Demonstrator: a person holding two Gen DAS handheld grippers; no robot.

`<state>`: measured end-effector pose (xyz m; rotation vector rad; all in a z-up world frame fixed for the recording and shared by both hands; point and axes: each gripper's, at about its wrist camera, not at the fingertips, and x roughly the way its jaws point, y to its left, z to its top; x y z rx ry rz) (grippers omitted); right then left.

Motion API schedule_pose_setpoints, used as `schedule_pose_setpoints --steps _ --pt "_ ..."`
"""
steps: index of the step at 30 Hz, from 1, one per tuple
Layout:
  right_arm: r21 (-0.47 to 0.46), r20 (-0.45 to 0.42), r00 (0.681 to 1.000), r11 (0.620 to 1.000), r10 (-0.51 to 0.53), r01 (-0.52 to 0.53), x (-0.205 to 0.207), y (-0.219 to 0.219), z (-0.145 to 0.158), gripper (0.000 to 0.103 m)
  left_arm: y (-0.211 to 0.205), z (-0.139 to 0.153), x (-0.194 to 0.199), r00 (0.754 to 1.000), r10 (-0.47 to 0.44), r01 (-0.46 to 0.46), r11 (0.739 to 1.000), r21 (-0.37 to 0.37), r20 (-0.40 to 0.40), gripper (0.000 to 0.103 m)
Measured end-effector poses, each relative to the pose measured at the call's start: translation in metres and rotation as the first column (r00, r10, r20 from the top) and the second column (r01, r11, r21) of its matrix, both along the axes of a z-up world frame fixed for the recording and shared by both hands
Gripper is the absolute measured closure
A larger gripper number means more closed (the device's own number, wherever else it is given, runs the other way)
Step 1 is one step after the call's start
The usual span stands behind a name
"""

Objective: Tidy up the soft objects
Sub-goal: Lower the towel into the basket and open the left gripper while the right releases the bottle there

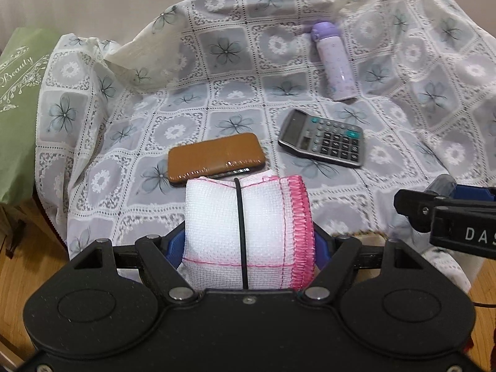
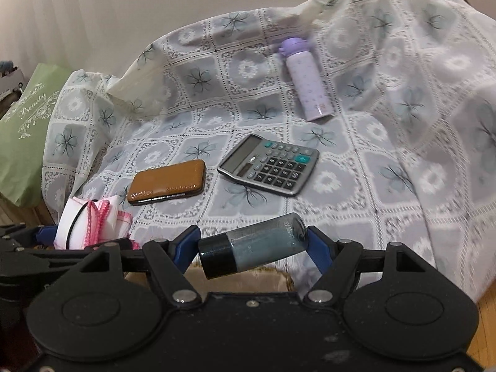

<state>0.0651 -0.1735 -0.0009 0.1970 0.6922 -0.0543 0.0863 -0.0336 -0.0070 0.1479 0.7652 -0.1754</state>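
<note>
Two grippers were both loaded: the left gripper (image 1: pixel 248 241) was clamped on a folded white cloth (image 1: pixel 245 232) with pink stitched edging and a black band round its middle; the right gripper (image 2: pixel 252 245) pinched a small translucent bottle (image 2: pixel 252 245) with a black cap, lying sideways between its blue fingers (image 2: pixel 186 245). Ahead of both tongs a floral lace cover (image 1: pixel 217 93) carried a brown case (image 1: pixel 215 158) just beyond the cloth, a grey calculator (image 2: pixel 269 164) farther right, and a lilac flask (image 2: pixel 305 79) behind that; a green bag (image 1: pixel 18 108) sat far left of the left gripper.
</note>
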Motion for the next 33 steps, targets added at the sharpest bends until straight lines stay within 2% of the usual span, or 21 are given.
schedule_pose_setpoints --steps 11,15,21,27,33 --pt "-0.029 0.055 0.999 1.0 0.002 -0.001 -0.06 0.029 0.011 0.03 -0.001 0.001 -0.042 1.0 -0.003 0.003 1.0 -0.011 0.021 0.032" --pt "-0.015 0.042 0.999 1.0 -0.016 0.017 -0.071 0.033 0.011 0.03 0.002 -0.001 -0.051 1.0 0.006 -0.005 1.0 -0.017 0.024 0.032" --pt "-0.049 -0.004 0.997 0.996 -0.075 0.075 -0.085 0.036 0.005 0.03 0.007 -0.007 -0.062 0.999 0.032 -0.031 0.999 -0.024 0.025 0.032" --pt "-0.042 -0.066 0.993 0.994 -0.101 0.098 -0.088 0.033 -0.006 0.03 0.013 -0.024 -0.064 0.998 0.059 -0.059 0.998 -0.019 -0.027 0.031" --pt "-0.033 -0.083 0.989 0.992 -0.125 0.122 -0.089 0.028 -0.008 0.03 0.01 -0.037 -0.065 0.995 0.044 -0.045 0.999 -0.011 -0.085 0.031"
